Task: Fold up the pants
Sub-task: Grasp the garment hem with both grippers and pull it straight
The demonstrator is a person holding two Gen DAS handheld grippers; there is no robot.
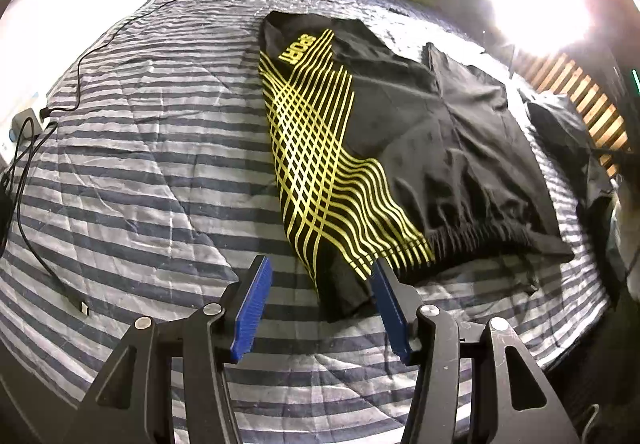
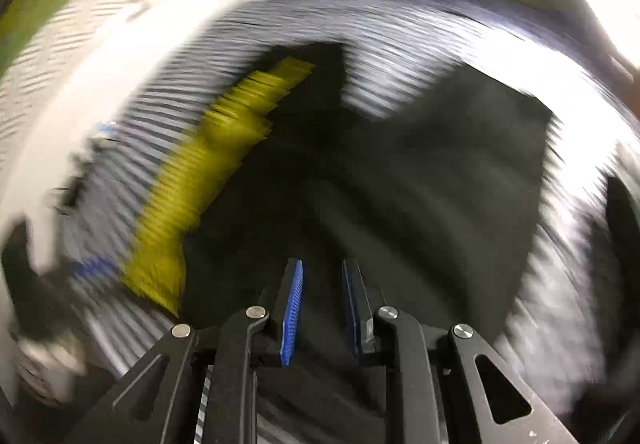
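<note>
While folded, pants (image 1: 384, 148) run lengthwise away.

Both grippers' fingers (image 1: 256, 308) (image 2: 292, 312) apart, empty

The left gripper (image 1: 322, 276) has matte black linkage arms with triangular cut-outs, joined by round silver pivot screws, and its two fingers carry ribbed blue pads (image 1: 252, 308). The right gripper (image 2: 320, 276) is built alike: black arms, silver screws, blue ribbed pads (image 2: 292, 312).
</note>
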